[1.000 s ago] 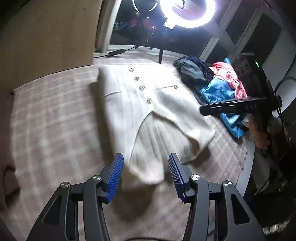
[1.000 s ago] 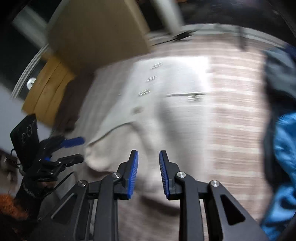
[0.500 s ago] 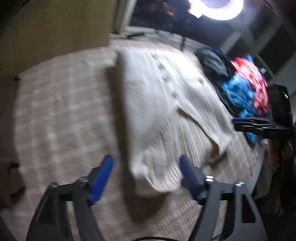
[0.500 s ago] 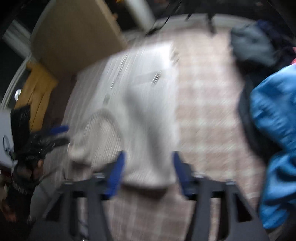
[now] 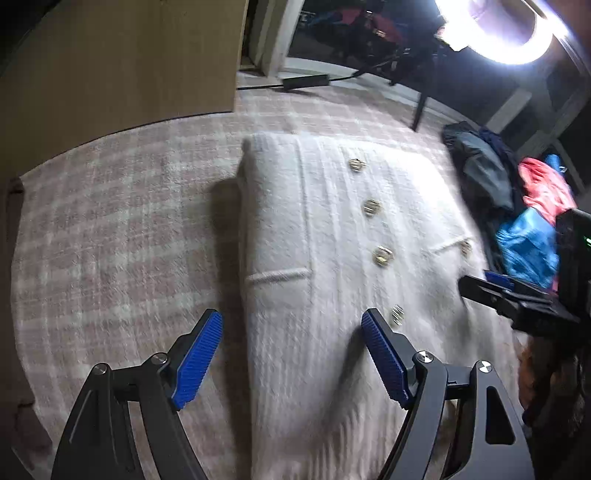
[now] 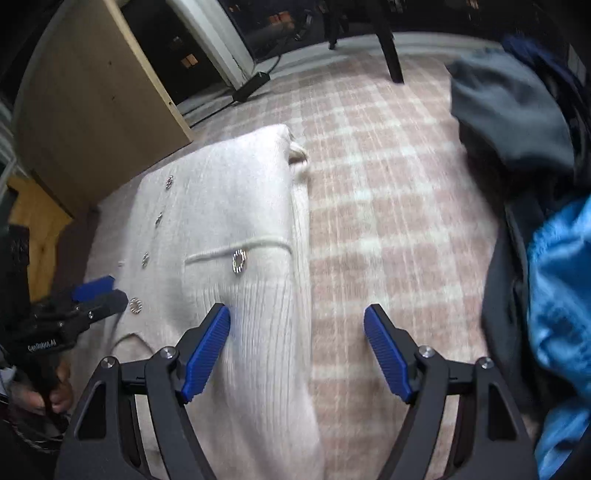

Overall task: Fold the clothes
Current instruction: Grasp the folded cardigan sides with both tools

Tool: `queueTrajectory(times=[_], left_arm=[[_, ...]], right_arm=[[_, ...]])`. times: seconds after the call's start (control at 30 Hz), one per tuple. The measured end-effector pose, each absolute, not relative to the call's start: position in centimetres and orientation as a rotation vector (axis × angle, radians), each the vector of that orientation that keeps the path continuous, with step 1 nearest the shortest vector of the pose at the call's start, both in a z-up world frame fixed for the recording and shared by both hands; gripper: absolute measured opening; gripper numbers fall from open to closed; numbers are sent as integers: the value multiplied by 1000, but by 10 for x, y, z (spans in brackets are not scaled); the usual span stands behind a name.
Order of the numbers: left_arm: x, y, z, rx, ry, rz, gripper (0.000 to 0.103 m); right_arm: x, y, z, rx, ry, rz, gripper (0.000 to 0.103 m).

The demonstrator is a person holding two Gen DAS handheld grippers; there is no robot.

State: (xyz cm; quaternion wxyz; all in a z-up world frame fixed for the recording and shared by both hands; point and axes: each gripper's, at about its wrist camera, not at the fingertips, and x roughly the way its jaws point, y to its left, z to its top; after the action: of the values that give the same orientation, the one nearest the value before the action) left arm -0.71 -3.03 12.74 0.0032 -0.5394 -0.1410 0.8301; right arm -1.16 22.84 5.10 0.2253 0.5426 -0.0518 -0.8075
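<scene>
A cream knitted cardigan (image 5: 332, 229) with gold buttons lies folded lengthwise on a pink checked blanket (image 5: 122, 229). My left gripper (image 5: 291, 328) hovers open over the cardigan's near left part, its left edge running between the blue pads without touching them. In the right wrist view the cardigan (image 6: 229, 206) fills the left half. My right gripper (image 6: 297, 325) is open above its right edge, the left pad over the knit and the right pad over the blanket (image 6: 388, 206). Each gripper shows in the other's view, the right gripper (image 5: 495, 291) and the left gripper (image 6: 96, 291).
A heap of clothes lies at the right: a dark grey garment (image 6: 509, 110), a blue one (image 6: 561, 280) and a red one (image 5: 543, 184). A wooden cabinet (image 5: 110, 62) stands behind the blanket. A ring light (image 5: 506, 29) glares above, and its stand leg (image 6: 388, 48) is nearby.
Both grippers have opened wide, letting the cardigan's cloth drop flat. Both have moved forward and lower over the cardigan, so its buttons and pocket trims sit closer to the fingers.
</scene>
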Motion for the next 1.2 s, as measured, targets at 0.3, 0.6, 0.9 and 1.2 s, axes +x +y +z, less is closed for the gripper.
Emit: queueTrajectory(times=[0.3, 0.6, 0.9, 1.2], left_arm=[[-5, -36, 110, -1691, -588, 2577, 85], [-12, -10, 108, -1681, -411, 2521, 91], [-12, 2, 112, -1631, -358, 2538, 72], [-10, 5, 111, -1588, -426, 2589, 67]], right_arm=[[-16, 212, 40, 1464, -104, -2244, 78], [-10, 208, 42, 1386, -29, -2213, 82], [-2, 200, 42, 1283, -12, -2164, 61], [5, 202, 45, 1226, -21, -2171, 74]])
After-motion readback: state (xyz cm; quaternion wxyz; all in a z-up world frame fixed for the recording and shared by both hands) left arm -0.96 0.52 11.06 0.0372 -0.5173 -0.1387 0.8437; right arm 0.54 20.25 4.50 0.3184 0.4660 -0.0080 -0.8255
